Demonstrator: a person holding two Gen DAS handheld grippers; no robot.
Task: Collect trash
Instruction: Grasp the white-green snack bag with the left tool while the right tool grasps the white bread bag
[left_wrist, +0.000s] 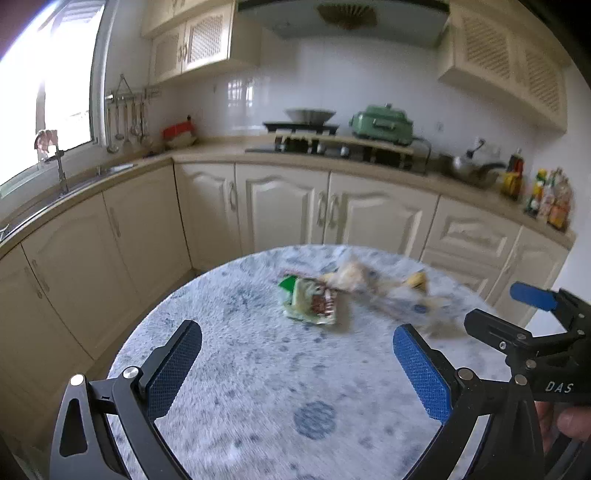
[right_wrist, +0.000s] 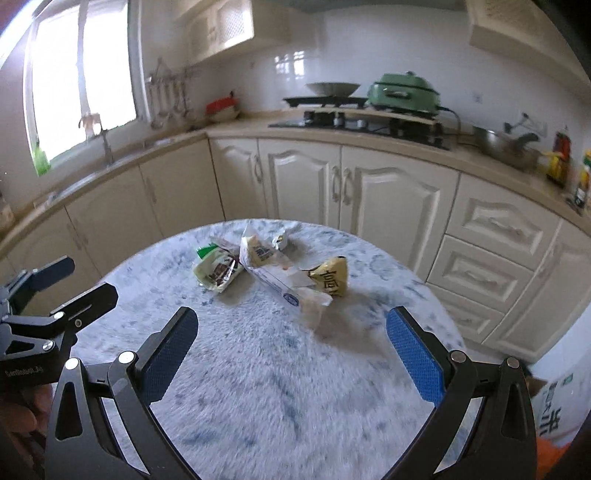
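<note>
Left hand-held gripper (left_wrist: 295, 363) spread wide, blue pads empty, poised over the near part of the round, fuzzy blue-and-white surface (left_wrist: 258, 369). Right hand-held gripper (right_wrist: 291, 349) likewise agape, gripping nothing, alongside the left. Further out, toward the far edge of the surface, a loose cluster of trash: green-and-white wrapper (right_wrist: 218, 267) leftmost, clear crumpled bag (right_wrist: 258, 251) touching it, long white wrapper (right_wrist: 291, 291) across the middle, yellow packet (right_wrist: 332, 280) rightmost. Beyond, cream kitchen cabinets (right_wrist: 369, 192) under a counter with a green cooker (right_wrist: 404, 92)
</note>
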